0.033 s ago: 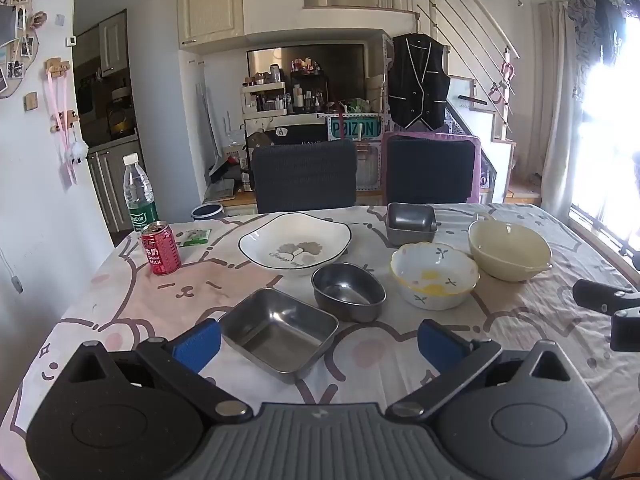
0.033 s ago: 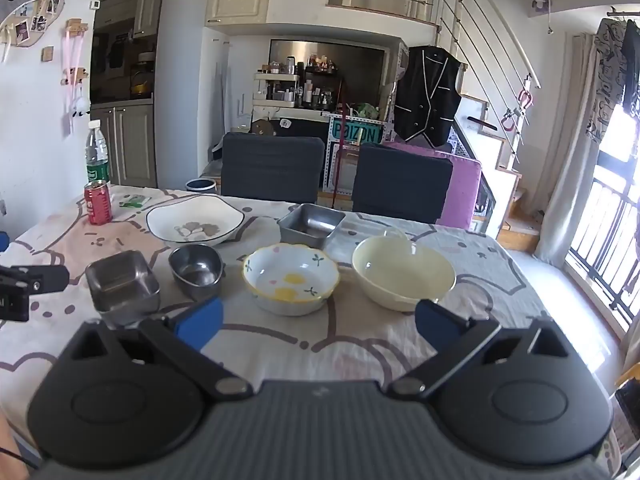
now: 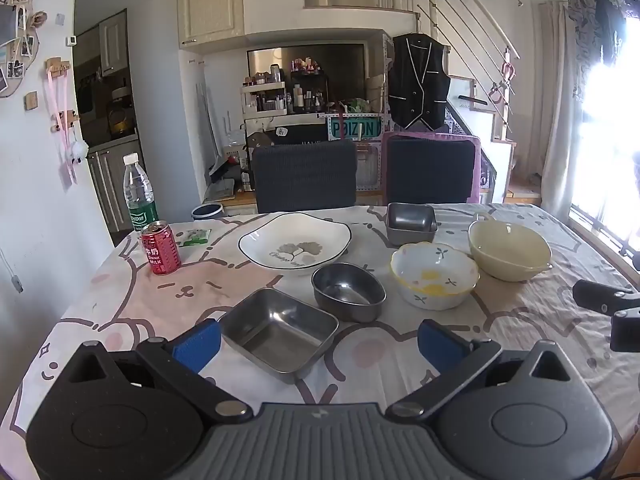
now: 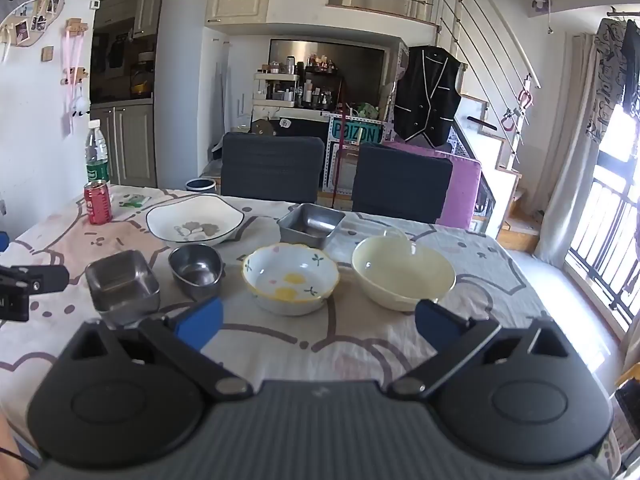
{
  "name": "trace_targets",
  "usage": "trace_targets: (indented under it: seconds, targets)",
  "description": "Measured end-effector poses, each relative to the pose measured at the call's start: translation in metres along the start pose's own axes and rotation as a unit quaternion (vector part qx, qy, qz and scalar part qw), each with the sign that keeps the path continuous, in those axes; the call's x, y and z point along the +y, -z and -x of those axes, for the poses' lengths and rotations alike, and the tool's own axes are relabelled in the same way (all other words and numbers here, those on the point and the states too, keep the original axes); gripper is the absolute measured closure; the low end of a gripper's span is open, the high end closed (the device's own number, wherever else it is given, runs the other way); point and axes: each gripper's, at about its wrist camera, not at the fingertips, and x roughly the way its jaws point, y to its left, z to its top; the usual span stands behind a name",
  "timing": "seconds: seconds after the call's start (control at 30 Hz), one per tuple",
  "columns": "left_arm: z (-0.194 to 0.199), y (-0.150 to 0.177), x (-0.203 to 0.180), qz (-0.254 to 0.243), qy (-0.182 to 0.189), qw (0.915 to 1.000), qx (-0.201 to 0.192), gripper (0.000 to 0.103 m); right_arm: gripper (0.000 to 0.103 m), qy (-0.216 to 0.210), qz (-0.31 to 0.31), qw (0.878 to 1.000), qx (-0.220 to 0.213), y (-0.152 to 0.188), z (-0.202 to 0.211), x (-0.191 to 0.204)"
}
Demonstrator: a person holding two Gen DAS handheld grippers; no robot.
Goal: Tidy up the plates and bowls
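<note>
On the tabletop [image 3: 120,304], covered by a cloth printed with cartoon figures, six dishes lie spread out, none stacked. Nearest the left gripper [image 3: 318,344] sits a rectangular steel tray [image 3: 279,333], its near corner lying between the gripper's blue pads, which do not touch it; the jaws stand wide and hold nothing. Just beyond the tray is an oval steel bowl [image 3: 348,290], close beside it but apart. Behind that lies a white plate with a dark rim and a leaf motif [image 3: 295,246]. To the right of the oval bowl stands a scalloped white bowl with yellow rim and yellow spots [image 3: 435,280], and beyond it, toward the far edge, a small square steel dish [image 3: 411,223]. Farthest right is a plain cream bowl [image 3: 509,249] with a small handle at its rim.

The right gripper [image 4: 316,320] hovers over the near edge of the cloth, jaws likewise wide and empty, with the yellow-rimmed bowl and the cream bowl just ahead of it. Part of it also shows at the right edge of the left wrist view.

At the left far corner stand a red drink can [image 3: 160,247], a clear water bottle with a green label [image 3: 139,194] behind it, and a small green packet [image 3: 195,237] beside them. Two dark chairs [image 3: 305,178] are drawn up along the far side.
</note>
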Motion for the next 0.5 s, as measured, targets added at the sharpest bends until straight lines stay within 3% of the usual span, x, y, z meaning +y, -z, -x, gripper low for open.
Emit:
trace_targets:
  seconds: [0.5]
  targets:
    - [0.0003,-0.0001,-0.0001,0.002,0.003,1.0,0.0,0.0,0.0,-0.001,-0.001,1.0,0.003,0.0,-0.0006,0.0002]
